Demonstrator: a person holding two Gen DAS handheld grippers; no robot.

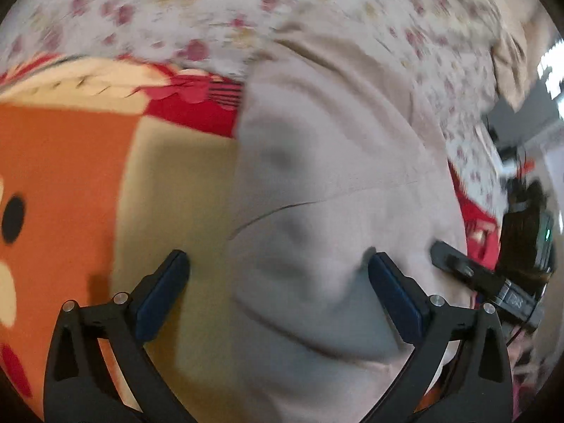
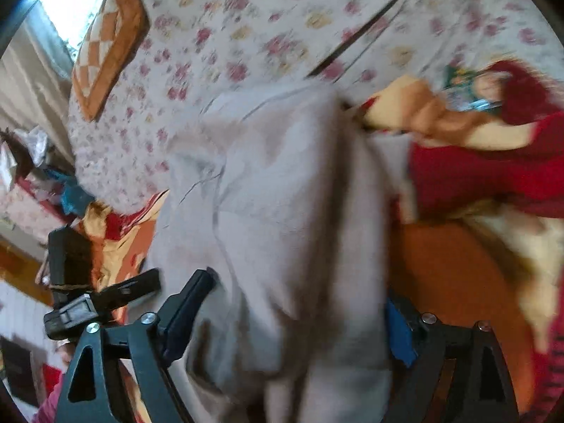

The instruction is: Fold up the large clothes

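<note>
Left wrist view shows the left gripper (image 1: 278, 275) with jaws wide over the pale garment (image 1: 317, 183) lying on the bed (image 1: 176, 10). The right gripper (image 2: 299, 313), jaws also wide, straddles a fold. Likely mid-fold; next needs a firm pinch of an edge.

The large garment (image 1: 317, 211) is a plain pale beige-grey, with no print on it. It lies on a blanket (image 1: 63, 162) patterned in orange, cream and red with a black dot, and beyond that the bedsheet (image 1: 158, 10) is white, scattered with small pink-red and yellowish flowers. A cushion (image 2: 105, 42) at the far edge is checked in orange and white with a brown-orange border, and both grippers are black with blue pads (image 1: 162, 296).
</note>
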